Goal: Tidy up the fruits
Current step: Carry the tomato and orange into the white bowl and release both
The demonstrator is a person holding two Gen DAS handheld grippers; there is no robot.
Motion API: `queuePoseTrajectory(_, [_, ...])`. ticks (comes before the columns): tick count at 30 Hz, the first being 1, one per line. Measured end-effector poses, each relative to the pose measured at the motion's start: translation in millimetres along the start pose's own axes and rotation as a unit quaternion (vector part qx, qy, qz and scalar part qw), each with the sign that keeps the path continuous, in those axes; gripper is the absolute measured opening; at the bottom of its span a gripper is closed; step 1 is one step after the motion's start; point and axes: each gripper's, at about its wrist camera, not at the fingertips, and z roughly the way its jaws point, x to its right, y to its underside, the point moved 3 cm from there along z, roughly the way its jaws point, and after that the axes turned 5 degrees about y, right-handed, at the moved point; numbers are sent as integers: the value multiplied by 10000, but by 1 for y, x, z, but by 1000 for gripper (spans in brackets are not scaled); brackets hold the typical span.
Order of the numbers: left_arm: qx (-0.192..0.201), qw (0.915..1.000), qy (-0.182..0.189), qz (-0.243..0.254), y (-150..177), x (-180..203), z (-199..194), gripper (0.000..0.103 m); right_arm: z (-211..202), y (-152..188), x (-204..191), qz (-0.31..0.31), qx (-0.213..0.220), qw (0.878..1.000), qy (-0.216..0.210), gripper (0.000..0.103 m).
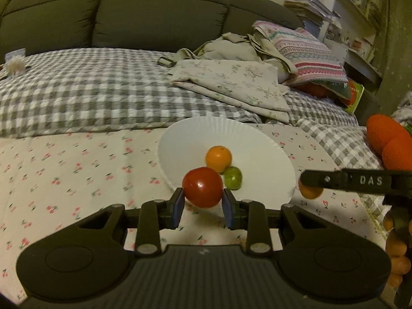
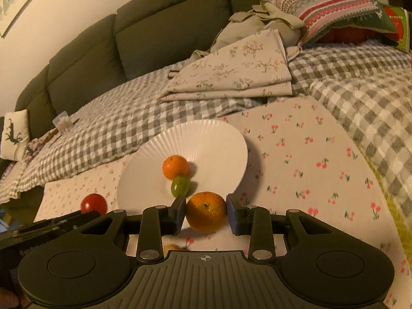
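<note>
A white ribbed plate [image 1: 257, 139] [image 2: 219, 139] lies on the cherry-print sheet and holds a small orange [image 1: 218, 158] [image 2: 175, 166] and a green fruit [image 1: 233, 177] [image 2: 181, 186]. My left gripper [image 1: 203, 200] is shut on a red tomato [image 1: 202, 187] [image 2: 93, 203], held just before the plate's near rim. My right gripper [image 2: 206, 212] is shut on a second orange [image 2: 206, 211] [image 1: 310, 191], at the plate's near right edge. In the left wrist view the right gripper's finger [image 1: 342, 180] covers most of that orange.
A folded floral cloth [image 1: 231, 82] [image 2: 231, 72], a beige bag [image 1: 231, 46] and a striped pillow [image 1: 306, 56] [image 2: 324, 0] lie behind the plate on the checked blanket [image 1: 90, 90]. A dark sofa back [image 1: 128, 13] stands beyond. An orange plush [image 1: 388, 139] sits at right.
</note>
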Motion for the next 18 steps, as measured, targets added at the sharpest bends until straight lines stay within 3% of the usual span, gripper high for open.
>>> queuePoseTrajectory(13, [-121, 9996, -129, 229, -3, 5, 40, 30, 28, -11, -7, -313, 142, 9994, -99, 33])
queuePoseTrajectory(18, [-157, 9991, -178, 358, -2, 7, 50, 30, 37, -8, -10, -580, 122, 9982, 75, 33])
